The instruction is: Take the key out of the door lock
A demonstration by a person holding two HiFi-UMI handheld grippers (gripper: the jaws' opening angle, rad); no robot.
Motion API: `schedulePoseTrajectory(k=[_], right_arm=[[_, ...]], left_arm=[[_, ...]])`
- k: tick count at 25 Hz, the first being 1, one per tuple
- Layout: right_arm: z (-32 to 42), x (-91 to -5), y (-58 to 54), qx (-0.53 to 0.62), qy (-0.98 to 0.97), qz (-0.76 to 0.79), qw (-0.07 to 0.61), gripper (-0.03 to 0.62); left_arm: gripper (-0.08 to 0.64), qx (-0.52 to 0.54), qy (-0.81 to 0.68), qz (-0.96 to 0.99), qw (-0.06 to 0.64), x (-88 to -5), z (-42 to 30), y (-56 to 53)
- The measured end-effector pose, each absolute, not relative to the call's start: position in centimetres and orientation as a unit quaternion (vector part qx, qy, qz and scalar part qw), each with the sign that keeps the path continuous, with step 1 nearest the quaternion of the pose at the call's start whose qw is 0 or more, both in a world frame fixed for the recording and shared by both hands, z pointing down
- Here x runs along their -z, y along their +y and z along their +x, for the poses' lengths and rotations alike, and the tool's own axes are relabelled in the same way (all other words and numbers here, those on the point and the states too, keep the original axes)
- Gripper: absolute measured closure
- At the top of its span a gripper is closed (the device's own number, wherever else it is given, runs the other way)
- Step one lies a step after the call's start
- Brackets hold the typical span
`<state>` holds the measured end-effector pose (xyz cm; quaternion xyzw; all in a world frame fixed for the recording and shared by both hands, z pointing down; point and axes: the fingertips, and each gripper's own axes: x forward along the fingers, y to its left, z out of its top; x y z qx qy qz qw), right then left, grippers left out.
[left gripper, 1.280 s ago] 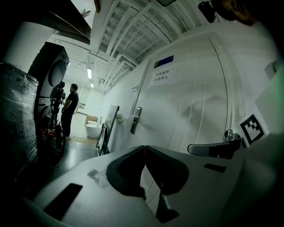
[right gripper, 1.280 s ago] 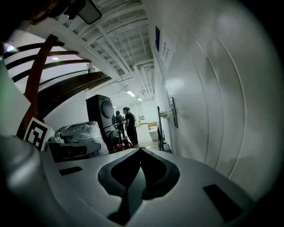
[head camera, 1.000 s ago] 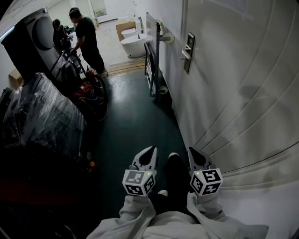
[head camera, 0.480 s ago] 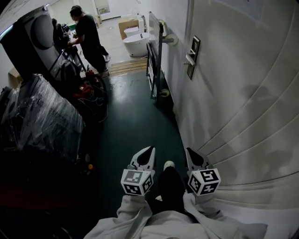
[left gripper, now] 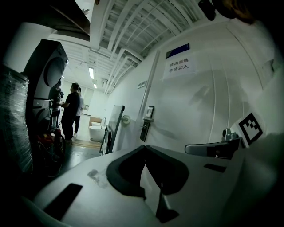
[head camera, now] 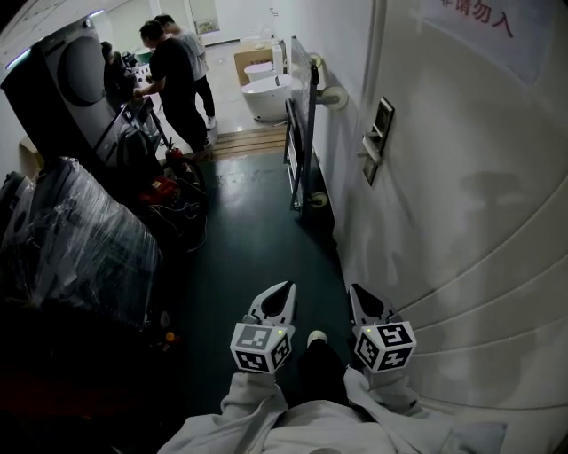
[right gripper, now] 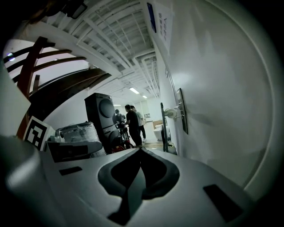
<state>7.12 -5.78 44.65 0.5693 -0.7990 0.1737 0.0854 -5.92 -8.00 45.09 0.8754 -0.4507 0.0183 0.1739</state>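
Carried forward along the wall, the left gripper (head camera: 284,291) and right gripper (head camera: 357,294) sit at bottom centre of the head view as before, but the scene beyond has slid toward them. Each gripper's jaws are pressed together with nothing between them. They are held low and side by side, probably because the person is walking up and needs no grip yet.

Just right of them runs the broad white door (head camera: 461,230). Farther up it, in the upper right of the frame, the dark metal lock plate with a lever handle (head camera: 379,140) now stands lower and larger than a second ago. The key should be in that plate, yet it is too small to make out in any view.

A paper sign with red characters (head camera: 475,19) has entered the top right corner. A second person (head camera: 191,53) has appeared beside the one in black (head camera: 169,75) at upper left.
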Motion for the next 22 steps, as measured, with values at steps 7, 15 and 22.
schedulePoseTrajectory(k=[7,15,22], right_arm=[[8.4,-45.0,-13.5,-0.179,-0.806,0.557,0.087,0.54],[10.8,-46.7,-20.0,-0.191,-0.805,0.555,0.081,0.54],[12.1,-47.3,-23.1,-0.193,-0.803,0.558,0.079,0.541]], left_arm=[[0.546,-0.018,-0.457,0.871,0.176,-45.3,-4.3,-15.3],[0.546,-0.021,-0.455,0.872,0.181,-47.0,-1.8,-21.6],[0.546,-0.021,-0.451,0.875,0.177,-47.3,-0.2,-25.1]])
